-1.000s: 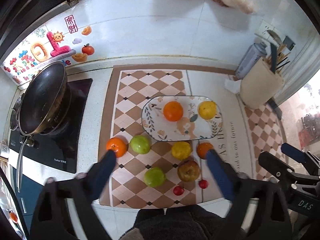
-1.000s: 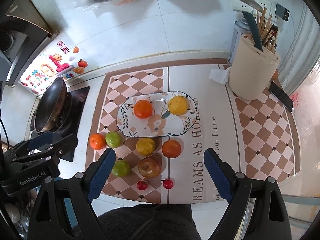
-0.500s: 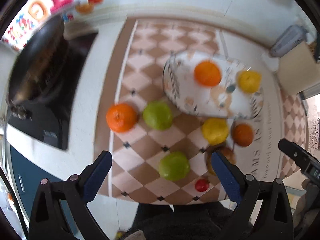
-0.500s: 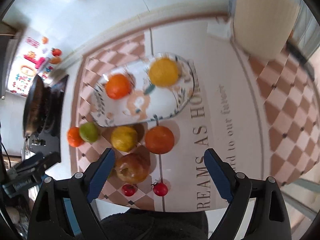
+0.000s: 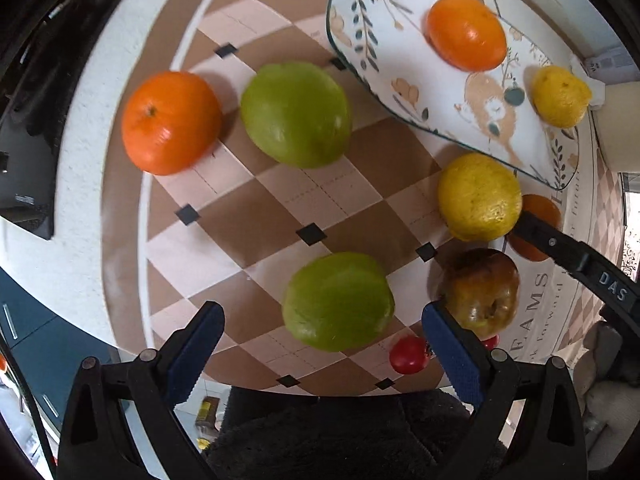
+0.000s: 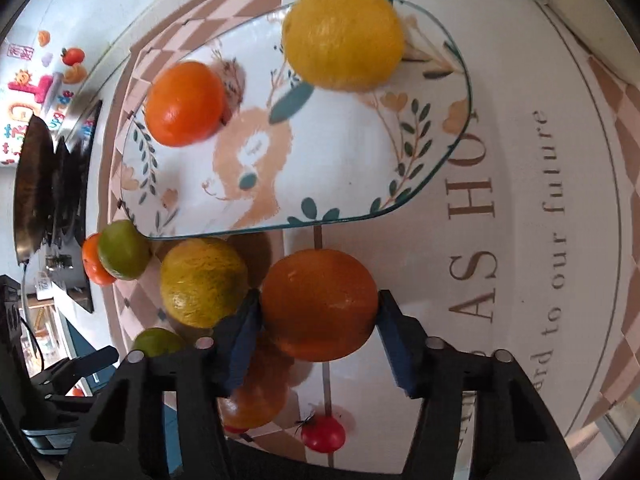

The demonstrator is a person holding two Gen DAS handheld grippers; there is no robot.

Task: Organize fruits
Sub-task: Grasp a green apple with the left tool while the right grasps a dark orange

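The right gripper (image 6: 318, 322) is seen pointed steeply down at the table (image 6: 520, 92), its jaws having just been closing, and a dark orange (image 6: 318, 304) is held between them: both blue pads lie against the fruit's flanks, so a grasp on it is recorded. This orange still rests on the printed mat (image 6: 516, 240), just below the near rim of the patterned oval plate (image 6: 320, 140).

Two fruits are found on the plate: a bright orange (image 6: 184, 104) toward its left end and a yellow citrus (image 6: 344, 32) toward its right end, the two apart from each other.

The left gripper (image 5: 320, 336) is noted with its jaws released and standing wide. A green fruit (image 5: 338, 300) lies on the mat between and just beyond the blue fingertips (image 5: 194, 350), with clear gaps on both sides; no contact is observed. A brownish apple (image 5: 480, 290) is placed just beside the right-hand pad, and a small red tomato (image 5: 409, 354) lies near it at the mat's edge.

Further out in the left wrist view, a second green fruit (image 5: 296, 114) and an orange (image 5: 170, 122) are recorded side by side, near but apparently not touching. A yellow-green citrus (image 5: 478, 196) sits just below the plate's rim.
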